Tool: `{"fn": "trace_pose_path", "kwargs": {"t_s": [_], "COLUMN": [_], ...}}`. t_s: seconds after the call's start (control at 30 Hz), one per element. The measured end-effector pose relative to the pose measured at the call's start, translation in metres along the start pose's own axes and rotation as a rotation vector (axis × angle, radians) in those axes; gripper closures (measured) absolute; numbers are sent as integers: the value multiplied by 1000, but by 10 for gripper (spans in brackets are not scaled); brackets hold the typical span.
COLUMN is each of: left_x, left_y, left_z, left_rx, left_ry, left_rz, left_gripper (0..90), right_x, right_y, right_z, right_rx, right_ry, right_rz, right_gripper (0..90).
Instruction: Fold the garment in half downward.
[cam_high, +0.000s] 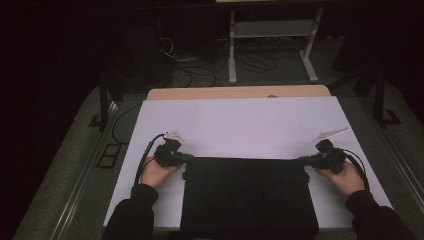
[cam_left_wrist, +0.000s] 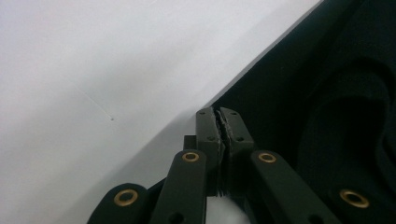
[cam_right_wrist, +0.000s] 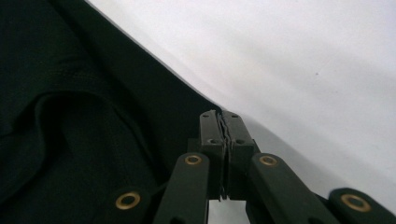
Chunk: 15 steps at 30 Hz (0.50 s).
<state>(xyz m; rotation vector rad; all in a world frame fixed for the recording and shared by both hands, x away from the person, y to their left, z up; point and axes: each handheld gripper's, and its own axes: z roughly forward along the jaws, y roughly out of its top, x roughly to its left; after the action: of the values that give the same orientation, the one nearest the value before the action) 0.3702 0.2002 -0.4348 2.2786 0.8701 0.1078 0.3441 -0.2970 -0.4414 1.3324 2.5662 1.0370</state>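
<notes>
A black cloth (cam_high: 247, 195) lies folded in a rectangle on the near part of the white table top (cam_high: 240, 125). My left gripper (cam_high: 187, 158) is at its far left corner and my right gripper (cam_high: 301, 160) at its far right corner, each held low by a hand. In the left gripper view the jaws (cam_left_wrist: 219, 114) are pressed together right at the edge of the cloth (cam_left_wrist: 327, 93), with a thin ragged strip between the pads. The right gripper view shows the same: jaws (cam_right_wrist: 221, 116) shut at the hem of the cloth (cam_right_wrist: 70, 116).
The white sheet stretches bare beyond the cloth to a wooden strip (cam_high: 240, 92) at the far edge. Behind the table, on the dark floor, are a white metal stand (cam_high: 272, 30) and loose cables (cam_high: 200, 70). Black posts (cam_high: 103, 105) flank the table.
</notes>
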Motion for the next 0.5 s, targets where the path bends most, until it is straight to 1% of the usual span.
{"fn": "trace_pose_path", "kwargs": {"t_s": [0.1, 0.2, 0.27, 0.33, 0.4, 0.43, 0.47, 0.5], "left_x": [-6, -8, -8, -7, -6, -6, -6, -6], "left_y": [3, 4, 4, 4, 4, 5, 5, 6], "left_z": [-3, -3, -1, -2, -2, -3, -4, -5], "left_rx": [-4, -3, -7, 2, -4, -16, -22, -27], "left_ry": [42, 83, 90, 96, 101, 106, 109, 119], "left_rz": [47, 79, 81, 87, 88, 91, 84, 96], "left_gripper": [870, 872, 872, 872, 872, 873, 874, 875], "right_x": [3, 3, 3, 4, 3, 3, 3, 2], "right_y": [1, 2, 3, 3, 5, 5, 6, 6], "right_z": [0, 1, 2, 3, 3, 3, 4, 4], "right_rx": [-7, -13, -11, -12, -16, -16, -17, -18], "right_ry": [-33, -46, -52, -57, -63, -71, -75, -79], "right_rz": [-7, -3, -7, -7, -8, -7, -8, -13], "right_gripper": [872, 873, 873, 873, 872, 873, 874, 874]}}
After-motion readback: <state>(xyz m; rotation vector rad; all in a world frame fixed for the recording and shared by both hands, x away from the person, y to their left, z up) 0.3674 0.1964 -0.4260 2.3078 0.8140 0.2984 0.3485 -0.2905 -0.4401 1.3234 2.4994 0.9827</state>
